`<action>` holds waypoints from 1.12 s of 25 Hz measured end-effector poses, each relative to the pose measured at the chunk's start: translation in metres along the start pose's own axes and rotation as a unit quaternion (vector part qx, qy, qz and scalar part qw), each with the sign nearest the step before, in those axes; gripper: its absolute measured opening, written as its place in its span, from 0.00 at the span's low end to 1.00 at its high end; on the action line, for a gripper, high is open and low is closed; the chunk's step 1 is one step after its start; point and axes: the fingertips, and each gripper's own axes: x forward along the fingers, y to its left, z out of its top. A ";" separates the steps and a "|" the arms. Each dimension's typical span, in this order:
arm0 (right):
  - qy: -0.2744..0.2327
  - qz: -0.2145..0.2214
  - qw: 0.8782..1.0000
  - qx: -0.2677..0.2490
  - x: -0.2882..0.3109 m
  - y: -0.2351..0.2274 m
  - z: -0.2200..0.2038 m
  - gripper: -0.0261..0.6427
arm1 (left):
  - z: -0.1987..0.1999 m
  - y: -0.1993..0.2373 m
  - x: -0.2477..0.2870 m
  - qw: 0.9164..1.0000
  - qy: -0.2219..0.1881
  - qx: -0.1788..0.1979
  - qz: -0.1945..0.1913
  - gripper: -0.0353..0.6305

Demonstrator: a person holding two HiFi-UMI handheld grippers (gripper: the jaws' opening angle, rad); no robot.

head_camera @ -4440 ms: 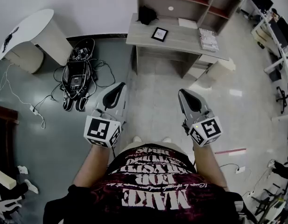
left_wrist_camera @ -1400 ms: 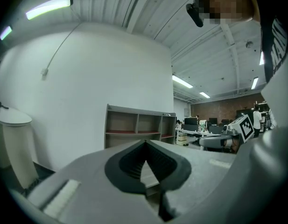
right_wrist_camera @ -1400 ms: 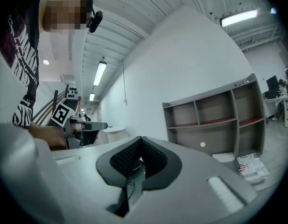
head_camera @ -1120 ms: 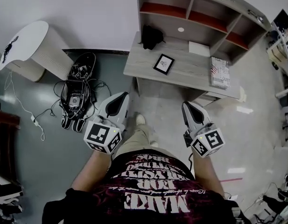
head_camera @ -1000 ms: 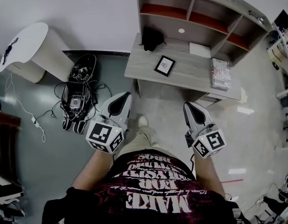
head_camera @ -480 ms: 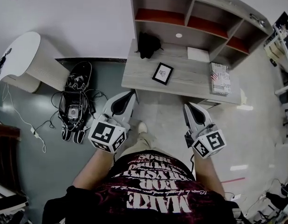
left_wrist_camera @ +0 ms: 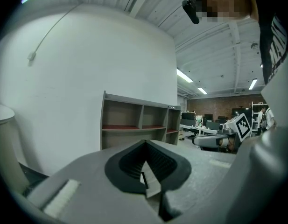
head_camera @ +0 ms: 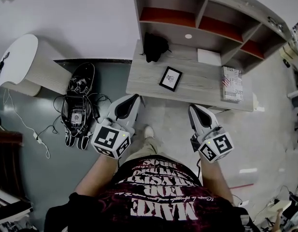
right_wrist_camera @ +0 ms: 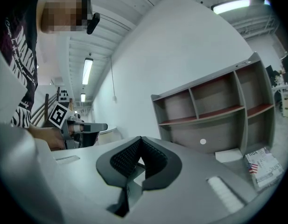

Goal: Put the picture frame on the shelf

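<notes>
Here the left gripper (head_camera: 131, 102) is clenched and empty. The frame (head_camera: 171, 78) sits on the desk (head_camera: 149, 79), well apart from both tools; its picture is too small to read. The right gripper (head_camera: 194, 111) is also clenched and empty. The shelf (head_camera: 202, 21) is cut off at its right end.

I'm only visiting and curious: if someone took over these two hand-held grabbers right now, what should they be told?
Left gripper: shut, empty.
Right gripper: shut, empty.
Both are held out in front of the person, short of the grey wooden desk.
The small black-edged picture frame sits on that desk, untouched.
The grey wooden shelf unit with red boards stands at the back of the desk.
Done: nothing yet.
Left: reach the frame, grip it and set it on the shelf.
</notes>
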 end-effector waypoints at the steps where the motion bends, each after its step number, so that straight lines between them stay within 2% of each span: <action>1: 0.001 0.001 1.000 0.001 0.004 -0.002 0.000 0.08 | 0.000 0.002 0.004 1.000 0.001 0.000 0.000 0.06; 7: 0.005 -0.005 1.000 0.005 0.021 -0.013 0.005 0.08 | 0.005 0.015 0.025 1.000 0.007 0.000 -0.014 0.06; 15: 0.015 -0.016 1.000 -0.001 0.049 -0.020 0.015 0.08 | 0.019 0.029 0.055 0.999 -0.007 0.002 -0.049 0.06; 23: 0.015 -0.025 0.999 -0.030 0.093 -0.017 0.042 0.08 | 0.037 0.068 0.078 0.997 -0.030 -0.005 -0.076 0.06; 28: 0.025 -0.024 0.999 -0.039 0.113 -0.012 0.043 0.08 | 0.042 0.090 0.083 0.996 -0.039 -0.012 -0.076 0.06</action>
